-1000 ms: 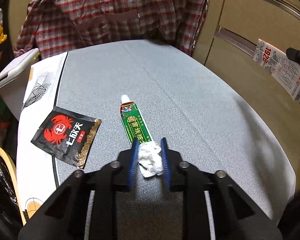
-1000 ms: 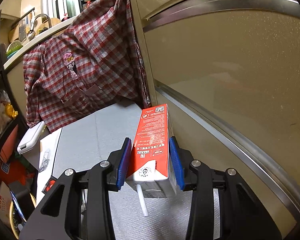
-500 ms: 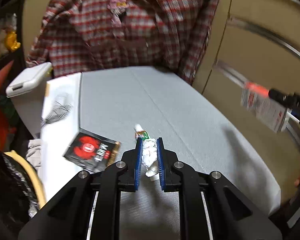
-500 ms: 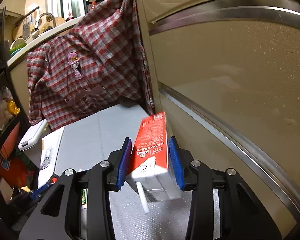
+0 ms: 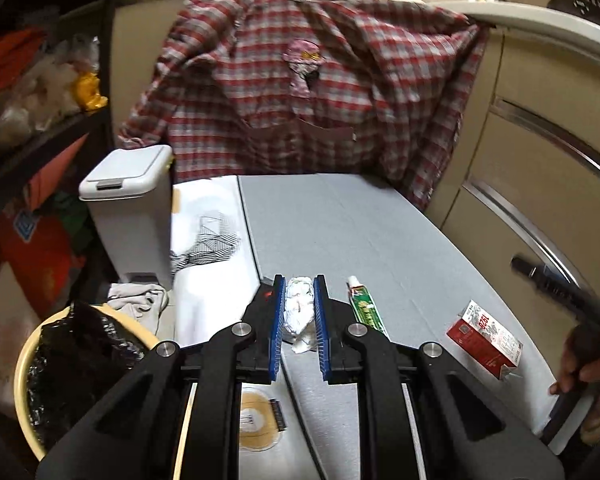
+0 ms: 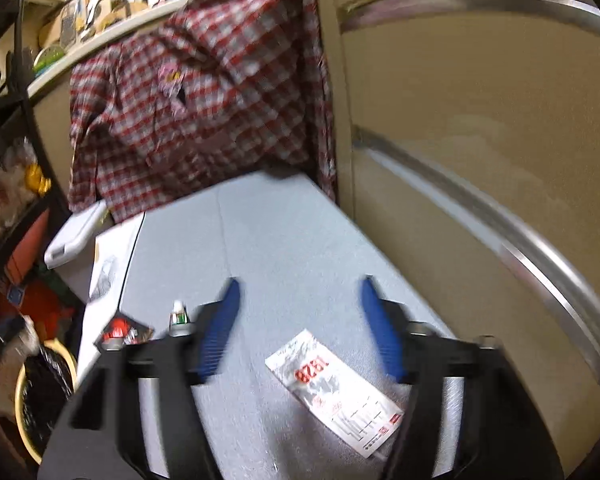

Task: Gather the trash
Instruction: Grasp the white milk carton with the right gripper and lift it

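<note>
My left gripper (image 5: pixel 299 309) is shut on a crumpled white tissue (image 5: pixel 298 312), held above the grey table (image 5: pixel 340 220). A green toothpaste tube (image 5: pixel 363 308) lies just right of it. The red and white milk carton (image 6: pixel 334 390) lies flat on the table below my right gripper (image 6: pixel 300 320), whose jaws are opening with nothing pressed between them. The same carton (image 5: pixel 486 338) shows at the right of the left wrist view, near a hand (image 5: pixel 588 364). A black and red snack packet (image 6: pixel 124 330) lies at the table's left side. A yellow basin with a black bag (image 5: pixel 76 364) sits low at the left.
A white lidded bin (image 5: pixel 130 208) stands left of the table beside a printed white sheet (image 5: pixel 208 240). A plaid shirt (image 5: pixel 300 96) hangs at the back. Beige cabinet fronts (image 6: pixel 480 140) close off the right. A roll of tape (image 5: pixel 256 420) lies below my left gripper.
My right gripper has let go of the milk carton, which now lies on the table. My left gripper rose and drew back with the tissue, bringing the basin and bin into view.
</note>
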### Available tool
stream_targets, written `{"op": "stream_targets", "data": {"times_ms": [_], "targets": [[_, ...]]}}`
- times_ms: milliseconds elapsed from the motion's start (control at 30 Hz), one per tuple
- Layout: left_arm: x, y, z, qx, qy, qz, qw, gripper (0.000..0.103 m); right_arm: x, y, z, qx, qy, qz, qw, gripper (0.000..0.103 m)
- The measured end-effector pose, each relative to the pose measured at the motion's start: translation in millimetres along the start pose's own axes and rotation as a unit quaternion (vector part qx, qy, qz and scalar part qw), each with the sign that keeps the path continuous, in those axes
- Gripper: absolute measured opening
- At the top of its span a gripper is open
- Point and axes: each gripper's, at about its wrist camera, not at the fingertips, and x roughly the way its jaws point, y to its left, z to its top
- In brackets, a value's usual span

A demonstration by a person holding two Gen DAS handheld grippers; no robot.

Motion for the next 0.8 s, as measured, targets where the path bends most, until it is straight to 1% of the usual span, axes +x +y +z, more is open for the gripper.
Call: {"op": "stream_targets", "data": {"times_ms": [67,133,167,233,267,300,400,467,533,633,700,733,767,800], "targets": [[-4,7,1,-0.005,-0.004,0.001,1.0,0.014,12,2,-11,-0.025,0.029,-0.001,0.999,0.072],[-7,11,1,-0.01,-0.007,-0.001,0.9999,0.014,28,4,-25,-0.058,0.062,-0.019,0.996,0.072],[-8,12,1,-0.011,-0.009,-0.002,0.9999,0.014,34,2,-31,-0.067,0.072,-0.031,0.995,0.072],[-10,13,2,-0.015,-0.014,-0.007,0.9998,0.014,44,-5,-40,-0.073,0.092,-0.045,0.992,0.073],[-12,13,3,-0.017,-0.018,-0.01,0.9996,0.014,49,-9,-43,-0.07,0.105,-0.046,0.991,0.078],[-13,12,3,-0.019,-0.021,-0.014,0.9995,0.014,52,-14,-45,-0.058,0.114,-0.037,0.991,0.079],[-16,13,3,-0.021,-0.024,-0.022,0.9993,0.014,53,-24,-47,-0.022,0.128,-0.021,0.991,0.079],[-16,14,3,-0.022,-0.024,-0.024,0.9992,0.014,54,-24,-50,-0.015,0.143,-0.001,0.99,0.079],[-16,16,3,-0.026,-0.024,-0.024,0.9991,0.014,53,-20,-53,-0.027,0.148,0.006,0.989,0.079],[-15,19,4,-0.034,-0.025,-0.025,0.9988,0.014,54,-9,-59,-0.069,0.153,0.003,0.986,0.079],[-16,19,4,-0.034,-0.026,-0.026,0.9987,0.014,55,-4,-62,-0.096,0.153,-0.01,0.984,0.067],[-16,20,5,-0.034,-0.026,-0.026,0.9987,0.014,56,-2,-64,-0.108,0.155,-0.015,0.982,0.057],[-16,19,5,-0.033,-0.027,-0.026,0.9987,0.014,56,-1,-64,-0.113,0.156,-0.013,0.981,0.052],[-16,19,4,-0.031,-0.028,-0.024,0.9988,0.014,54,0,-64,-0.113,0.153,-0.01,0.982,0.05]]}}
